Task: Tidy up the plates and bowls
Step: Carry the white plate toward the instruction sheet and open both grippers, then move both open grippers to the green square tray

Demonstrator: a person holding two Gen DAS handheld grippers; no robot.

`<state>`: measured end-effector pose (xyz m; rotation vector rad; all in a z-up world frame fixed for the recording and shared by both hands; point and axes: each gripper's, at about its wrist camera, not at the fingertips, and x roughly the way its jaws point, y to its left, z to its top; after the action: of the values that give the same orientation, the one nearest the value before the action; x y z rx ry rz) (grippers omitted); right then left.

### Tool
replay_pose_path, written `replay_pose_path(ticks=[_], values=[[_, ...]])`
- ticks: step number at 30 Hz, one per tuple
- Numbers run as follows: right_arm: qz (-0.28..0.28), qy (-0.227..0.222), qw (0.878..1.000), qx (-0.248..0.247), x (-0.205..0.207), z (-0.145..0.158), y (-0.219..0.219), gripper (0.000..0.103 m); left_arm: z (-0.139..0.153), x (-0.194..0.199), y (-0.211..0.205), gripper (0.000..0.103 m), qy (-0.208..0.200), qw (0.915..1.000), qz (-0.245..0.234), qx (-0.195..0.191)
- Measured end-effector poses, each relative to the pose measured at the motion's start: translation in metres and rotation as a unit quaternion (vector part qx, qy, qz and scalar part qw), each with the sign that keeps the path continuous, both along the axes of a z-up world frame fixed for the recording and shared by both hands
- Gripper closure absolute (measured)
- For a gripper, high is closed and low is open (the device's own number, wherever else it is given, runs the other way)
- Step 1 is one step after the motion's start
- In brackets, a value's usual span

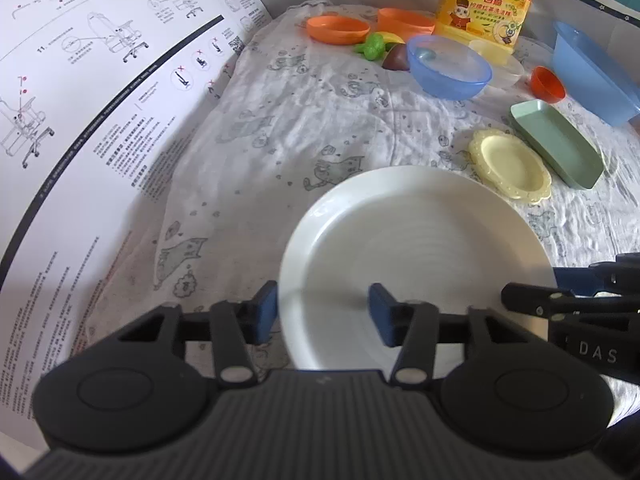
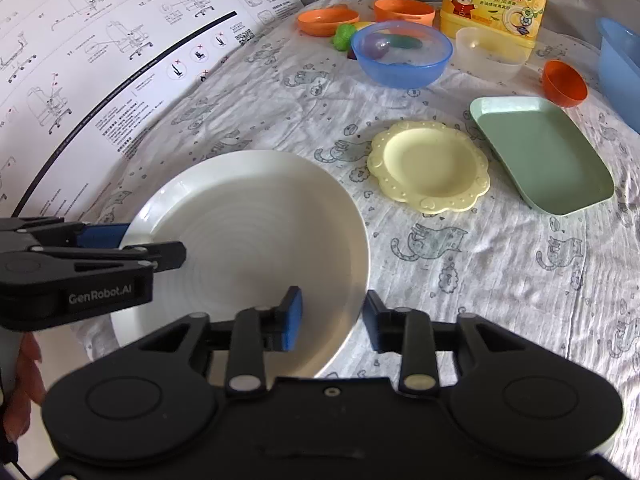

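1. The white plate lies flat on the cat-print cloth over the desk, near the front, with nothing stacked on it or under it that shows.
2. The left tongs straddle the plate's near-left rim: one blue pad sits outside the edge, the other over the plate's inside. The pads stand apart from the rim on both sides, so the tongs are partly open and hold nothing.
3. The right tongs straddle the near-right rim the same way, one pad over the plate and one over the cloth. A clear gap shows at the rim, so they too are partly open and empty.
4. My judgement: the white plate sits in its spot, either just set down or about to be gripped; the pictures alone do not say which.
5. The yellow plate with the scalloped edge lies just beyond the white one, apart from it and unstacked.
6. The green tray lies just right of the yellow plate, also on its own.
7. Further back, the blue bowl stands alone, with toy food showing at or behind it; I cannot tell which.
8. Two orange dishes sit side by side at the back, and a small orange bowl lies tipped on its side at the right.
9. A clear container stands before the detergent jug, and a blue basin is at the far right.
10. Little looks sorted: plates are not stacked and bowls are not nested, so most of the organizing seems left to do.
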<state>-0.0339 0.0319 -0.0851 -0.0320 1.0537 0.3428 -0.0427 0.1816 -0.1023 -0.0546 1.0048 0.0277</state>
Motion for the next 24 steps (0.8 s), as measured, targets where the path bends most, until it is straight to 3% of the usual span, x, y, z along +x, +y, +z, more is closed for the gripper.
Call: replay_pose_path(ticks=[2,3,4,8,17,24], values=[[-0.003,-0.001,1.000,0.002,0.000,0.001,-0.004,0.035,0.000,0.001,0.000,0.017,-0.001,1.0000,0.004,-0.004],[-0.005,-0.003,1.000,0.005,-0.001,0.002,-0.007,0.019,0.000,0.001,0.001,0.010,-0.005,0.9999,0.009,-0.004],[-0.005,-0.007,1.000,0.008,-0.002,0.003,-0.010,0.012,0.001,0.001,0.002,0.002,-0.011,0.9998,0.015,-0.002],[-0.002,-0.029,0.999,0.013,-0.005,0.013,-0.023,0.002,0.007,0.005,0.005,0.000,-0.017,0.9994,0.027,-0.014],[-0.035,-0.083,0.995,0.053,0.000,0.033,-0.068,0.000,0.034,0.024,-0.015,0.000,-0.050,0.9985,0.019,-0.009],[-0.072,-0.106,0.991,0.042,0.017,0.037,-0.110,0.000,0.044,0.049,-0.056,0.000,-0.057,0.9982,-0.019,-0.010]])
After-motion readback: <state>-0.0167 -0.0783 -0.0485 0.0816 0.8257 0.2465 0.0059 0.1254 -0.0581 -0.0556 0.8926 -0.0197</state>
